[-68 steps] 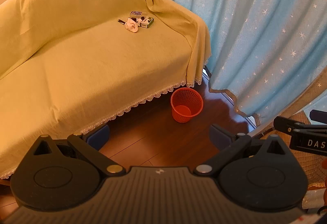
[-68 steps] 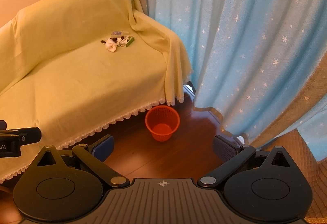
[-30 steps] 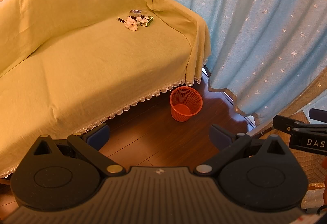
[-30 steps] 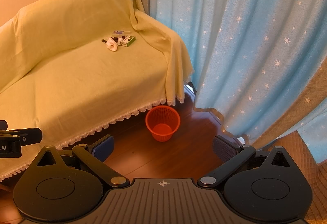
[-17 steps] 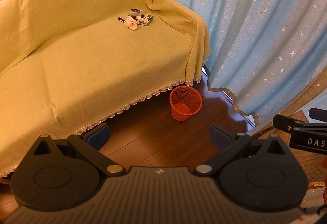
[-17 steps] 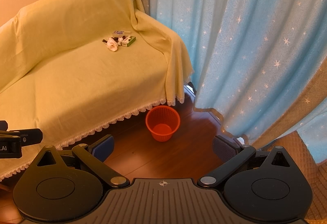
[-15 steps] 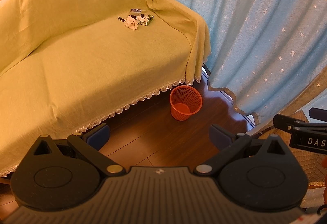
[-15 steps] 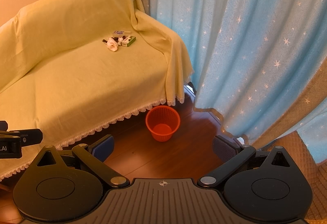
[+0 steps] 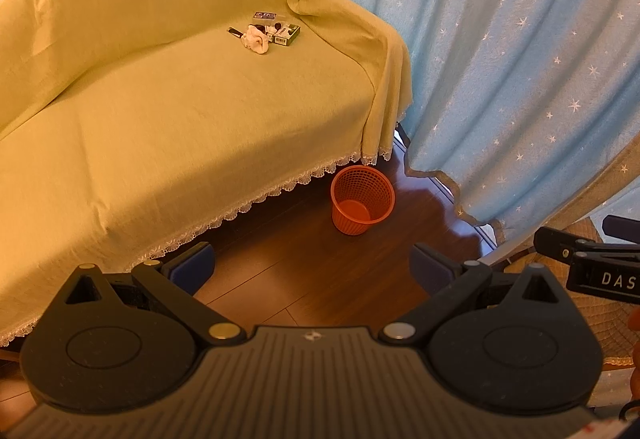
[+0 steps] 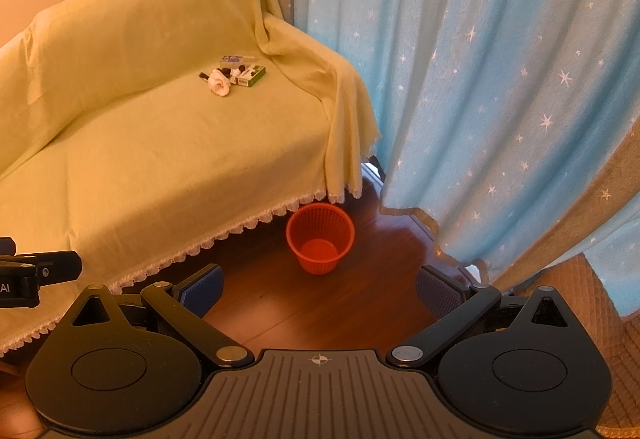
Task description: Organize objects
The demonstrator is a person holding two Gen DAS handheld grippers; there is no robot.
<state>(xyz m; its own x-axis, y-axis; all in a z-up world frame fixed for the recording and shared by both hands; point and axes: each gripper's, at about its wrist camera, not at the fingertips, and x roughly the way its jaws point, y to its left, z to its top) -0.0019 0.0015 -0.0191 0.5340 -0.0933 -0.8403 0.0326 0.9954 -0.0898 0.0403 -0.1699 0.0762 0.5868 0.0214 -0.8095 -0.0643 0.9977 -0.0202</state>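
Both tools are held high above the dark wooden floor (image 9: 304,271): the left hand-held gripper (image 9: 311,266) is spread wide with nothing between its blue pads (image 9: 192,266), and the right hand-held gripper (image 10: 319,289) is likewise parted wide and empty. Part of the right tool is caught at the right edge of the left wrist view, part of the left tool at the left edge of the right wrist view, so the two are carried side by side.

Over on the sofa (image 9: 168,127), draped in a yellow-green cover, a small cluster of objects is seen near the far armrest: a crumpled white cloth (image 9: 255,39), a green-and-white box (image 9: 287,33) just beside it, a flat blue-printed packet (image 9: 265,15) behind, and a few small dark items too tiny to be made out. An orange mesh basket (image 9: 362,199) is stood upright on the floor, just beside the lace-trimmed hem of the cover and close to the blue star-patterned curtain (image 9: 500,59). Cluster and basket are well apart, and both lie far from the grippers.
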